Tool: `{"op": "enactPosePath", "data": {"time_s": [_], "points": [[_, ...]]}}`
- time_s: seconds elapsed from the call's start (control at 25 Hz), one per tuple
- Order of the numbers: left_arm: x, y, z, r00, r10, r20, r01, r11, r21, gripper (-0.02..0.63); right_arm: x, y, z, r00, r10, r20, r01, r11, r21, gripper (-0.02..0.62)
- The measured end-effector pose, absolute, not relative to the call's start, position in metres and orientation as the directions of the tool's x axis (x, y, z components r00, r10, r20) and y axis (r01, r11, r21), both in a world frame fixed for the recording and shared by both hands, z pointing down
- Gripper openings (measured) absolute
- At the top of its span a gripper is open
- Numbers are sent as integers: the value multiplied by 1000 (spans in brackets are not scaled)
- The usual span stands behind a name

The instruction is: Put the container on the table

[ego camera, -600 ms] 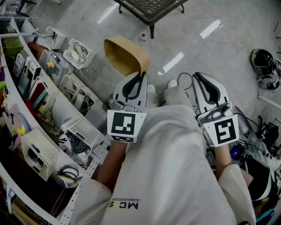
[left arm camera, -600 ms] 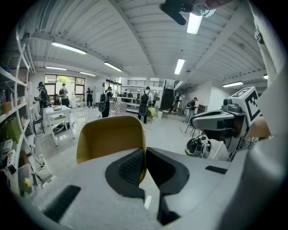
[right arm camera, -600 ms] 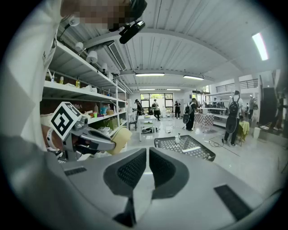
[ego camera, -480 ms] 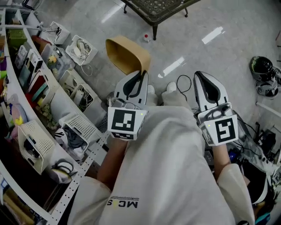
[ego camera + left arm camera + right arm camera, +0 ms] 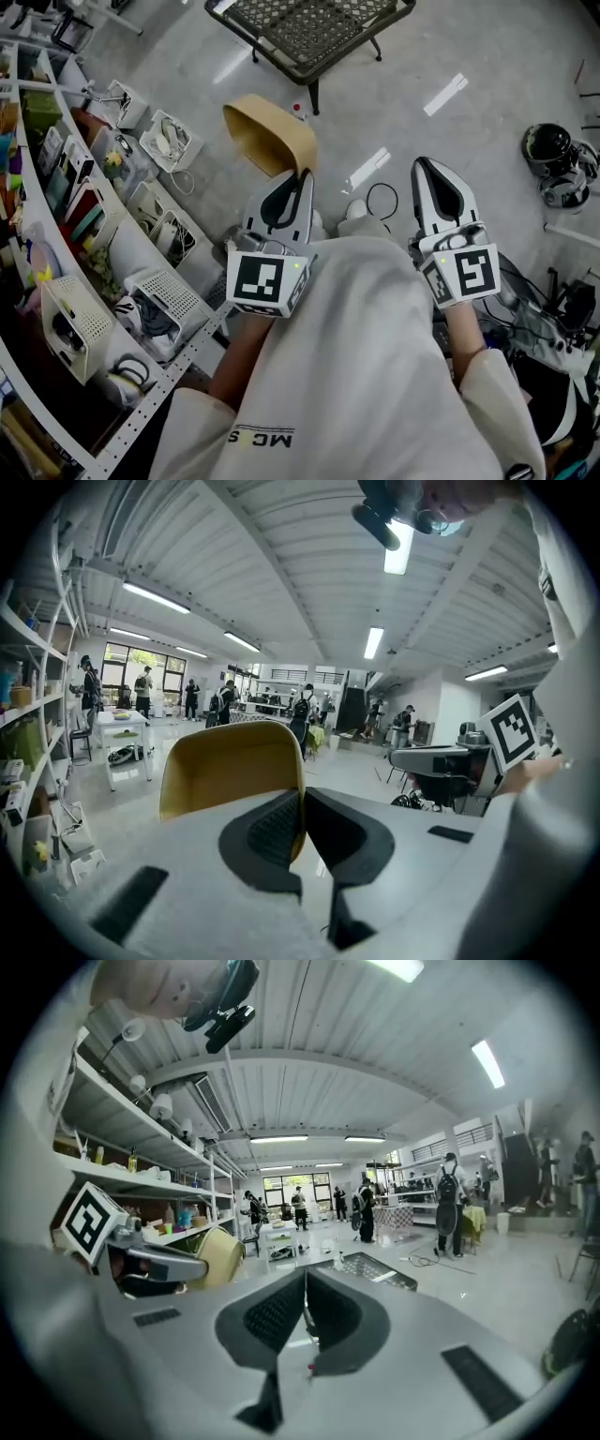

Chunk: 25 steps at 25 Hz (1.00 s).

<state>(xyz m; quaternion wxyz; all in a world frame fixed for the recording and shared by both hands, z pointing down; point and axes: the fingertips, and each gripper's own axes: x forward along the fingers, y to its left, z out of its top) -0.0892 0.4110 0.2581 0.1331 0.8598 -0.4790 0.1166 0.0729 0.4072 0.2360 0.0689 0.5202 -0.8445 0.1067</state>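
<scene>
A tan plastic container (image 5: 267, 134) hangs in the air, open side tilted up, with my left gripper (image 5: 305, 174) shut on its rim. In the left gripper view the jaws (image 5: 302, 801) pinch the container's yellow wall (image 5: 230, 771) at its right edge. My right gripper (image 5: 420, 165) is level with the left one and to its right, shut with nothing between its pads (image 5: 305, 1283). A dark metal mesh table (image 5: 309, 23) stands on the floor beyond the container. The right gripper view shows the table (image 5: 375, 1269) ahead and the container (image 5: 217, 1255) to the left.
Curved white shelves (image 5: 56, 216) full of bins and boxes run along the left. White baskets (image 5: 169, 114) sit on the floor beside them. A black cable loop (image 5: 382, 200) lies on the floor between the grippers. A dark round object (image 5: 553, 150) and cables are at the right.
More of the mesh table has come into the head view at the top. Both grippers and the held container sit a little closer to it. Neither grip has changed.
</scene>
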Motion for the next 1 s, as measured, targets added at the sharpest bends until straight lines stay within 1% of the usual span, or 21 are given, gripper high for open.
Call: {"op": "enactPosePath", "data": {"time_s": [0.28, 0.4, 0.48, 0.8, 1.0], "points": [[-45, 399, 264, 501, -794, 344, -860, -501, 97, 34, 128, 404, 245, -440, -868, 228, -898, 427, -107, 21], [-35, 395, 266, 480, -807, 343, -872, -482, 87, 34, 148, 401, 252, -421, -878, 228, -907, 417, -68, 21], [-32, 392, 264, 466, -816, 343, -880, -467, 84, 34, 156, 398, 255, -424, -876, 230, -905, 416, -83, 21], [-35, 354, 269, 431, -828, 360, -897, -436, 72, 34, 155, 361, 263, -464, -855, 233, -886, 451, -109, 21], [-39, 302, 286, 436, -819, 372, -896, -432, 100, 34, 149, 310, 269, -467, -848, 250, -884, 457, -103, 21]]}}
